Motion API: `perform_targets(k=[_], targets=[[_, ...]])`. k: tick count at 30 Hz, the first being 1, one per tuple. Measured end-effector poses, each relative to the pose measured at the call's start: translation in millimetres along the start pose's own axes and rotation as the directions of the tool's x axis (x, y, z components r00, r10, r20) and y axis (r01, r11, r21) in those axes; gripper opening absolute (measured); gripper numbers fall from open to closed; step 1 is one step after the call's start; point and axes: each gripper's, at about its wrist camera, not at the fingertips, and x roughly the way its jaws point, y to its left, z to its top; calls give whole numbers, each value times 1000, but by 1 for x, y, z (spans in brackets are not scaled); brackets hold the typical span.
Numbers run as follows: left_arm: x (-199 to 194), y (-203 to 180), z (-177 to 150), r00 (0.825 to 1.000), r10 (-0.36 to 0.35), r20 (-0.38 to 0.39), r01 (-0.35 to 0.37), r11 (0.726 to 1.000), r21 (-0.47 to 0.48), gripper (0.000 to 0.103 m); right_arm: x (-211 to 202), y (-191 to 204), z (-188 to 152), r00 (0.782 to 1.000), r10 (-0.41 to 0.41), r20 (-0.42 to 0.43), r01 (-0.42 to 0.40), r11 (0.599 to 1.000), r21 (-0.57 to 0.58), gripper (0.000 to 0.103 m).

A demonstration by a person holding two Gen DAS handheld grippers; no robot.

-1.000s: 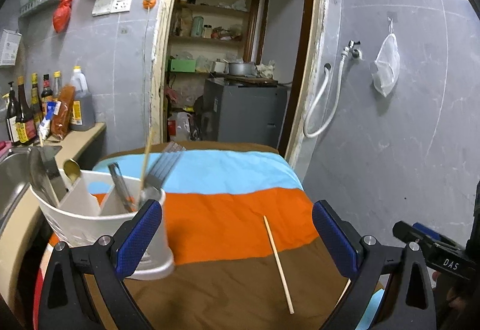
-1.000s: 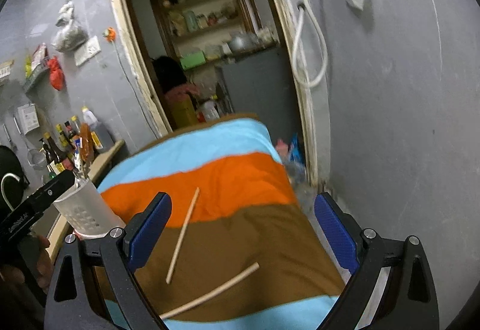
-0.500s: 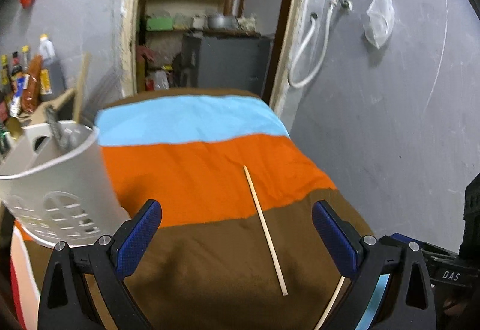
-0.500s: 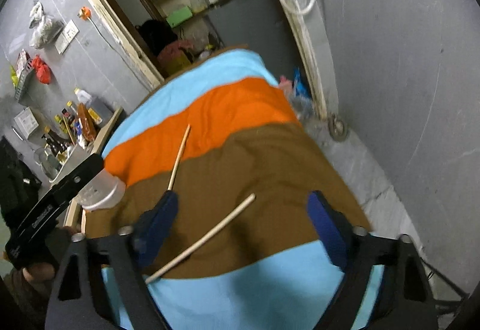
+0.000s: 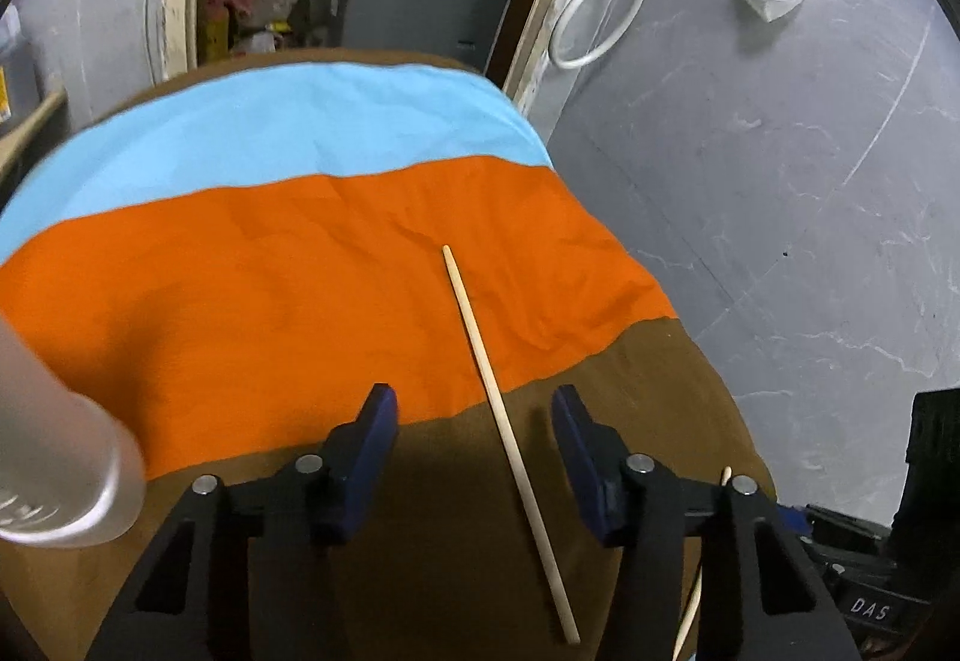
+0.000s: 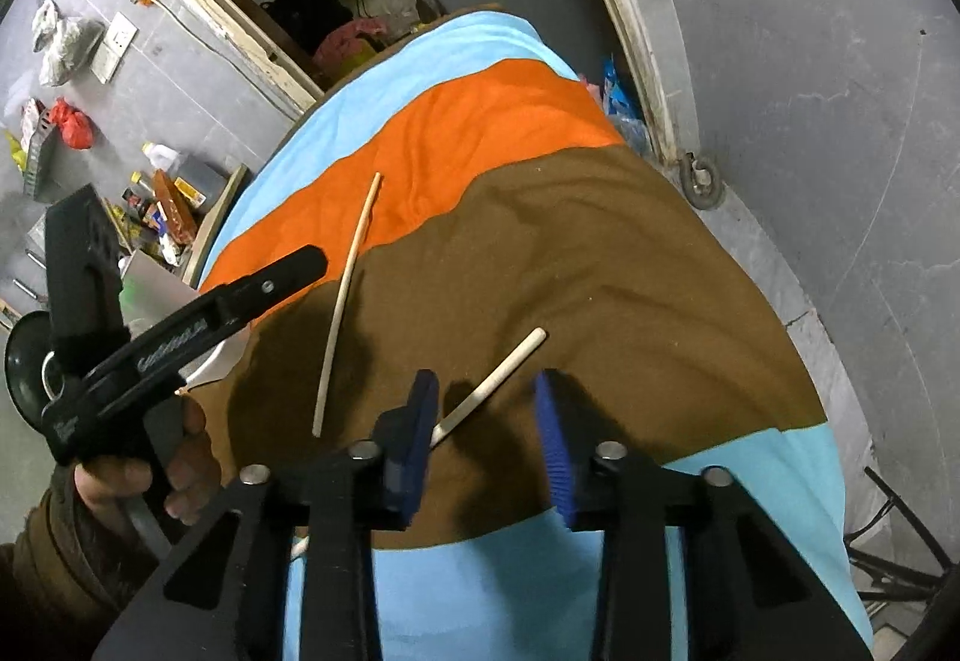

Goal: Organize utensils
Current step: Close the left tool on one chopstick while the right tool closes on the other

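Here the white holder (image 5: 57, 481) shows only as a blurred, rounded plastic wall at the left edge of the left wrist view; its contents are out of sight. It stands on a striped cloth (image 5: 240, 289), banded light blue, orange and brown, softly wrinkled.

The left gripper (image 5: 474, 457) hangs low over the brown band with its blue pads (image 5: 375, 445) spread apart. A thin, pale wooden chopstick (image 5: 507, 436) lies flat on the cloth, running from the orange band back across the brown, and passes through the gap between the pads, nearer the right one, touching neither.

The right gripper (image 6: 486, 439) is likewise parted, its ribbed blue pads (image 6: 552, 445) wide of each other. A second stick (image 6: 492, 388), thicker and round-ended, lies slantwise on the brown band; its near end disappears behind the left pad, its far end pointing up and to the right. The first chopstick lies just to its left, apart from it.
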Motion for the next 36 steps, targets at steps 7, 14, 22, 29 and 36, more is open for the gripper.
perform_targets(k=[7, 14, 22, 29, 36], targets=[[19, 4, 10, 998, -13, -58, 12, 1000, -17, 34, 12, 6, 13, 1000, 15, -15, -15, 1000, -13, 16], [42, 7, 26, 991, -37, -127, 31, 998, -48, 13, 23, 5, 32, 999, 45, -17, -46, 999, -29, 12], [57, 6, 42, 984, -22, -178, 11, 998, -59, 12, 41, 12, 62, 994, 102, -32, -104, 990, -94, 8], [59, 10, 43, 980, -52, -190, 36, 996, -86, 9, 60, 19, 80, 989, 110, -97, -123, 982, -143, 6], [49, 2, 35, 974, 27, -224, -29, 1000, -6, 6, 60, 33, 87, 982, 18, -187, -64, 968, -242, 6]])
